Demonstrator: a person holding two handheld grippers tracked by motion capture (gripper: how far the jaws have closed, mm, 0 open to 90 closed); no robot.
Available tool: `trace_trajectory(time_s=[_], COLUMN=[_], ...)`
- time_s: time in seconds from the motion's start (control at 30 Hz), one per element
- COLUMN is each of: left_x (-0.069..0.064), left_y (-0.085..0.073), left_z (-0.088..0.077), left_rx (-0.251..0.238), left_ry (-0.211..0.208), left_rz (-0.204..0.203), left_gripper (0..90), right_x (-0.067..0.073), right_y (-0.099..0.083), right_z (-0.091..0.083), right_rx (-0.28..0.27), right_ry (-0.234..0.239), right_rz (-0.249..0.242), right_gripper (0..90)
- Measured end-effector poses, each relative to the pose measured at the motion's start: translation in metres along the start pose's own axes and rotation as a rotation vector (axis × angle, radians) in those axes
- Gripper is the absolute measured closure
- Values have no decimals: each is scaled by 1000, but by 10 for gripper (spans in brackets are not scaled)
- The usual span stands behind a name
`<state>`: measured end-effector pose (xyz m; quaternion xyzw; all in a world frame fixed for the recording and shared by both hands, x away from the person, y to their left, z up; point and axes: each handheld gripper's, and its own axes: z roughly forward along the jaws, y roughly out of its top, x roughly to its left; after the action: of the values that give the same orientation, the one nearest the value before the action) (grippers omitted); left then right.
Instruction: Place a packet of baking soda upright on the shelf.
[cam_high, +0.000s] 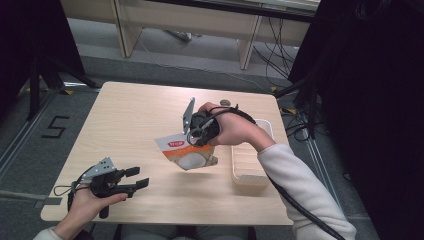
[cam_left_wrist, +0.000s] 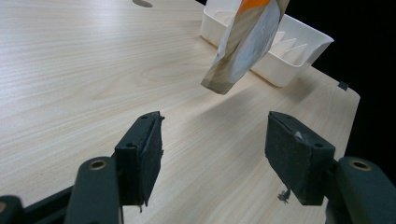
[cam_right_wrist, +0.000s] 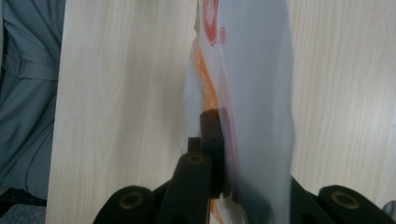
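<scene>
Hanging in mid-air over the table (cam_high: 130, 125), the snack pouch (cam_high: 186, 152) dangles from my right gripper (cam_high: 200, 131), with the white tray (cam_high: 248, 170) just beside it and my left gripper (cam_high: 132, 178) low and well apart. Left gripper view: my jaws gape, holding nothing; the pouch (cam_left_wrist: 247, 42) sways before the tray (cam_left_wrist: 299, 51). Right gripper view: jaws pinched on the pouch (cam_right_wrist: 243, 93) — light, floppy, slippery film, I'd judge; best gripped at a flat sealed edge.

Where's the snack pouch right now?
In the high view the snack pouch hangs above the table's middle, clamped in the right hand-held gripper, just left of the white tray.
</scene>
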<state>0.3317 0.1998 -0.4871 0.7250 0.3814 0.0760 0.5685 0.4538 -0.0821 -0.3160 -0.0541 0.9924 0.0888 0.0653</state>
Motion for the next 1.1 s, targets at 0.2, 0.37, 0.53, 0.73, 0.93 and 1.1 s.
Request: trace_trajectory(time_s=[0.2,0.37,0.53,0.73,0.93,1.1], left_x=[1,1,1,1,0,1], left_y=[0,0,0,0,0,0], left_z=[0,0,0,0,0,-1], left_rx=[5,5,8,2,-3,1], left_ry=[0,0,4,9,11,16], left_rz=[17,15,12,-4,-13,-8], left_gripper=[358,358,358,359,360,360], right_x=[0,0,0,1,1,-1], right_y=[-5,-10,-15,-19,-25,-29], right_z=[-8,-13,-16,-20,-24,-26], right_rx=[8,20,22,31,34,27], right_ry=[2,-10,-9,-8,-10,-16], right_rz=[-8,-5,3,4,12,-6], right_gripper=[900,900,900,900,900,900])
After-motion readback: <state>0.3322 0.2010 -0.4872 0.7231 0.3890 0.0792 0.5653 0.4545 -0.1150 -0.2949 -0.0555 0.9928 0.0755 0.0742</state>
